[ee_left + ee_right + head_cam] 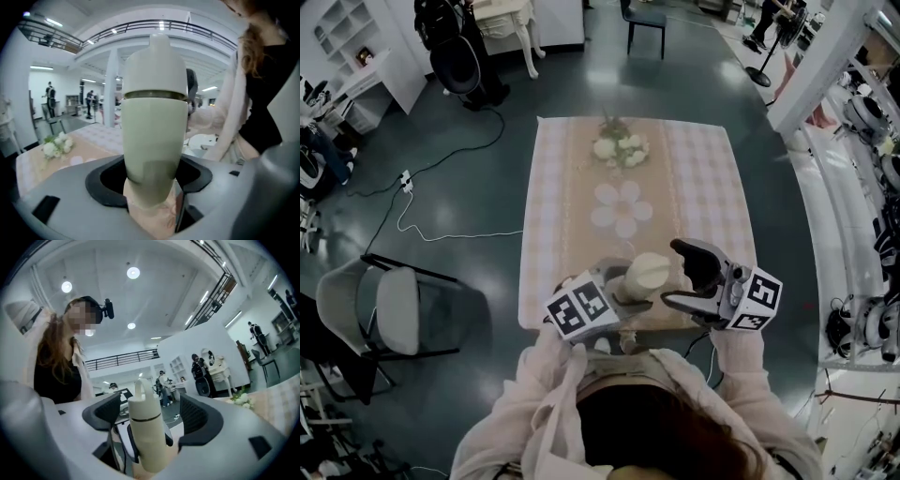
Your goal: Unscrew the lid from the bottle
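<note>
- Head view: even, fairly dim overhead light; floor (469, 187) dark with a soft sheen; edges bowed by the wide lens.
- Left gripper view: bottle (154, 136) very close, softly blurred; strip lights (54, 22) glaring.
- Right gripper view: round ceiling lamps (133, 272) blown out; background possibly slightly soft.
- 2 gripper views: black fisheye vignette at the corners.

Head view steeply down; gripper views close, facing; all share bottle (645, 275).

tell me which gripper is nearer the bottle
Left. The left gripper grips the bottle low on its body; the right gripper has open jaws either side of the lid.
</note>
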The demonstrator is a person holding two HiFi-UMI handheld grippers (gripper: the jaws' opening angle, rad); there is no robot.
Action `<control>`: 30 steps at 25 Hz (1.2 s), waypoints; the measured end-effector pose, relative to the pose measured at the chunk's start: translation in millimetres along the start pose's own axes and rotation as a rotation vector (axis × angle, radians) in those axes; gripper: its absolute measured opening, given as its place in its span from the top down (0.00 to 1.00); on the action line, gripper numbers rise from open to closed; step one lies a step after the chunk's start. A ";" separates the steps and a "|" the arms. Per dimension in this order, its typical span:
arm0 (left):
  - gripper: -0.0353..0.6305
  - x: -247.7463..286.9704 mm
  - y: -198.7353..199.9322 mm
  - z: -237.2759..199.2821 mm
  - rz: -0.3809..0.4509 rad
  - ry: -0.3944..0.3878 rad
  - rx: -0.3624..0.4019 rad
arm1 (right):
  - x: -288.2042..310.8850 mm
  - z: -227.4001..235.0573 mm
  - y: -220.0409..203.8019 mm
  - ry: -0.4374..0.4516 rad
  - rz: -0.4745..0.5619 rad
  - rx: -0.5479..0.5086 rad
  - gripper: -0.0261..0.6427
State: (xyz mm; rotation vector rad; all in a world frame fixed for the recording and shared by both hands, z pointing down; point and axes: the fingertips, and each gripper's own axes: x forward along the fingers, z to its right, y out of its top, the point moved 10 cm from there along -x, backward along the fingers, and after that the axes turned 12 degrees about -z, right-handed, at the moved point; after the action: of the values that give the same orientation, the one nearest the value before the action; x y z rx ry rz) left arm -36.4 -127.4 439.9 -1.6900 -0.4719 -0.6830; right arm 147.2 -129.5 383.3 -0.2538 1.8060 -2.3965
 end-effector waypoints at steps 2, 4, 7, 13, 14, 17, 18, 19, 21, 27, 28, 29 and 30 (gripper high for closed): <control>0.47 1.4 -1.3 -7.5 -0.057 0.098 -0.031 | 2.4 -0.3 -2.2 -0.042 -0.014 -0.003 0.37; 0.47 3.8 -1.3 -7.3 -0.129 0.131 0.001 | 8.2 -4.1 -2.4 -0.045 -0.069 -0.050 0.39; 0.47 6.9 0.4 0.1 -0.189 0.076 0.106 | 14.0 -8.5 -0.9 -0.008 -0.130 -0.142 0.52; 0.47 5.9 -0.3 22.8 -0.216 -0.291 0.345 | 12.1 -34.6 5.8 0.334 -0.165 -0.313 0.52; 0.47 6.6 0.9 25.9 -0.222 -0.332 0.371 | 11.2 -37.1 5.8 0.374 -0.176 -0.330 0.52; 0.47 8.6 4.6 24.0 -0.208 -0.303 0.315 | 6.8 -29.7 4.5 0.316 -0.163 -0.270 0.52; 0.47 9.0 5.3 19.8 -0.189 -0.249 0.260 | 3.7 -22.1 2.7 0.240 -0.143 -0.215 0.50; 0.47 9.3 5.9 14.7 -0.167 -0.179 0.199 | 0.5 -13.7 0.3 0.148 -0.117 -0.152 0.45; 0.47 10.4 8.4 4.6 -0.139 -0.012 0.089 | -3.4 -1.9 -3.8 -0.017 -0.053 -0.023 0.39; 0.47 15.9 10.8 -2.1 -0.207 0.176 0.080 | 4.4 -7.5 -6.6 -0.143 -0.070 -0.049 0.52; 0.47 15.2 9.4 -0.7 -0.211 0.148 0.103 | 5.0 -8.5 -6.6 -0.113 -0.087 -0.084 0.52; 0.47 13.6 7.9 0.9 -0.210 0.113 0.129 | 5.4 -9.8 -6.2 -0.069 -0.100 -0.116 0.52; 0.47 11.3 6.6 2.9 -0.206 0.070 0.160 | 6.0 -12.1 -5.1 -0.015 -0.107 -0.148 0.52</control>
State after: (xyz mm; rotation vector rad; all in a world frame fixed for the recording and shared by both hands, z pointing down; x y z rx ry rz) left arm -23.2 -126.7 442.1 -1.4752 -0.6395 -0.8291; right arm 138.8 -118.0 385.2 -0.3921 2.0140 -2.3237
